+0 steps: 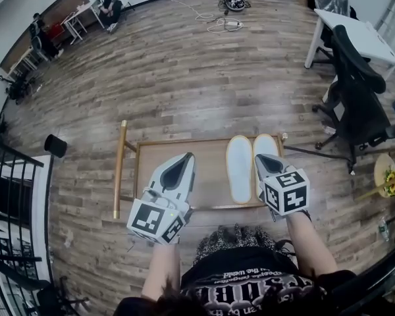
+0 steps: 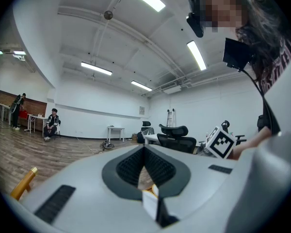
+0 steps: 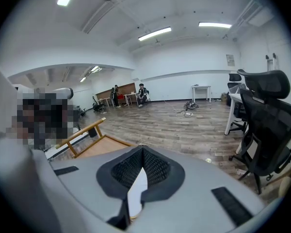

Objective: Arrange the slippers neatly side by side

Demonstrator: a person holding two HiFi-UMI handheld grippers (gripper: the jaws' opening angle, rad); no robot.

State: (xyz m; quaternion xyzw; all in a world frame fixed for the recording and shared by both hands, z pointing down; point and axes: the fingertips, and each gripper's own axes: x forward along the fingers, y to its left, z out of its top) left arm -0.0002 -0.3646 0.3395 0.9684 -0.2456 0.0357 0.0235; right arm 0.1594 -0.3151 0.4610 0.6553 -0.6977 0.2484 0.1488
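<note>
Two white slippers lie side by side, toes away from me, on the right part of a low wooden table (image 1: 210, 157). The left slipper (image 1: 239, 166) is in full view. Only the toe of the right slipper (image 1: 266, 145) shows, because my right gripper (image 1: 262, 160) hangs over its heel end. Its jaws are shut, and white (image 3: 137, 188) shows through the slit below their tips (image 3: 142, 149). My left gripper (image 1: 184, 158) is over the bare left half of the table, apart from both slippers. It is shut (image 2: 144, 148) with nothing in it.
A black office chair (image 1: 355, 104) and a white desk (image 1: 359, 35) stand to the right. Cables (image 1: 227, 22) lie on the wood floor far ahead. People sit at tables in the far left corner (image 1: 108, 2). A black railing (image 1: 13, 196) runs along the left.
</note>
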